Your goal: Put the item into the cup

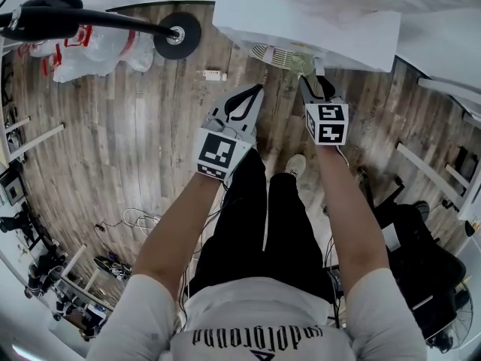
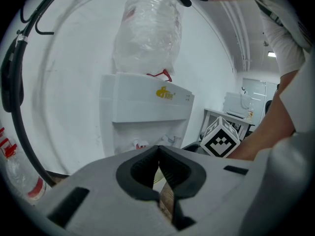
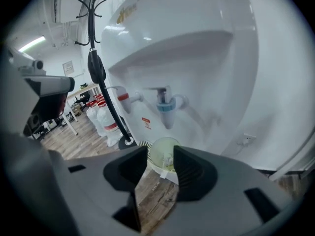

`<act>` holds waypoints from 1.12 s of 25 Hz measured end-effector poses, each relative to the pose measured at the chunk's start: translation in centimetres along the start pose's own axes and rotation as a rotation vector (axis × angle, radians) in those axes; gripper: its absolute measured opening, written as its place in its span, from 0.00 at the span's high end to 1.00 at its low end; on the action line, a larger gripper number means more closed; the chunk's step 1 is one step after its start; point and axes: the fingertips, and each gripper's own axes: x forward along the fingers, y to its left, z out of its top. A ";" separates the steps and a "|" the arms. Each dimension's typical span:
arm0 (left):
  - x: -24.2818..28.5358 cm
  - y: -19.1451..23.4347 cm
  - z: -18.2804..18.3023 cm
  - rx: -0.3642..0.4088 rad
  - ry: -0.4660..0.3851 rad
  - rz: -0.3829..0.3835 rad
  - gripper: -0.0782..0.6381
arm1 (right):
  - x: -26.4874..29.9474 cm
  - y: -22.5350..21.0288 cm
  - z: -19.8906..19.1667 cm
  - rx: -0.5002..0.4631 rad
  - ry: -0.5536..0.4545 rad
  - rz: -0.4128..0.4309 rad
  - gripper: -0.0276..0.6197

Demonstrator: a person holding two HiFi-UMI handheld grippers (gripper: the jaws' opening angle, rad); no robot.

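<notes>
Translucent pale-green plastic cup (image 3: 165,151) stands on the white drip tray (image 3: 171,175) of the white water dispenser (image 3: 206,58), under its blue tap (image 3: 166,111). Something small and pale lies inside, too blurred to name. The right gripper (image 3: 161,165) has its jaws wide apart and empty, the cup just beyond them. The left gripper (image 2: 158,171) has its jaws closed on nothing. The cup is likely light, thin-walled and easily crushed or tipped, so grip its wall gently at mid-height.

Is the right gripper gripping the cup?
No, the right gripper has its jaws apart, and the cup stands free on the dispenser's tray.
</notes>
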 end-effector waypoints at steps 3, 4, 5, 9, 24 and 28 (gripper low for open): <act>-1.0 -0.6 1.4 -0.004 -0.011 0.014 0.88 | -2.3 0.1 0.7 0.000 -0.018 0.003 0.69; -1.4 -0.9 1.8 -0.008 -0.015 0.019 0.88 | -3.2 0.2 1.0 -0.006 -0.024 0.006 0.69; -1.9 -1.3 2.3 -0.011 -0.018 0.023 0.88 | -4.2 0.4 1.1 -0.017 -0.031 0.012 0.69; -4.0 -3.3 4.5 -0.006 -0.036 0.028 0.88 | -8.7 1.1 2.1 -0.049 -0.067 0.035 0.69; -15.1 -11.2 19.3 0.072 -0.196 0.061 0.88 | -31.9 4.1 14.4 -0.146 -0.350 0.072 0.76; -18.1 -13.5 23.5 0.087 -0.259 0.061 0.88 | -37.8 4.9 17.6 -0.184 -0.435 0.084 0.79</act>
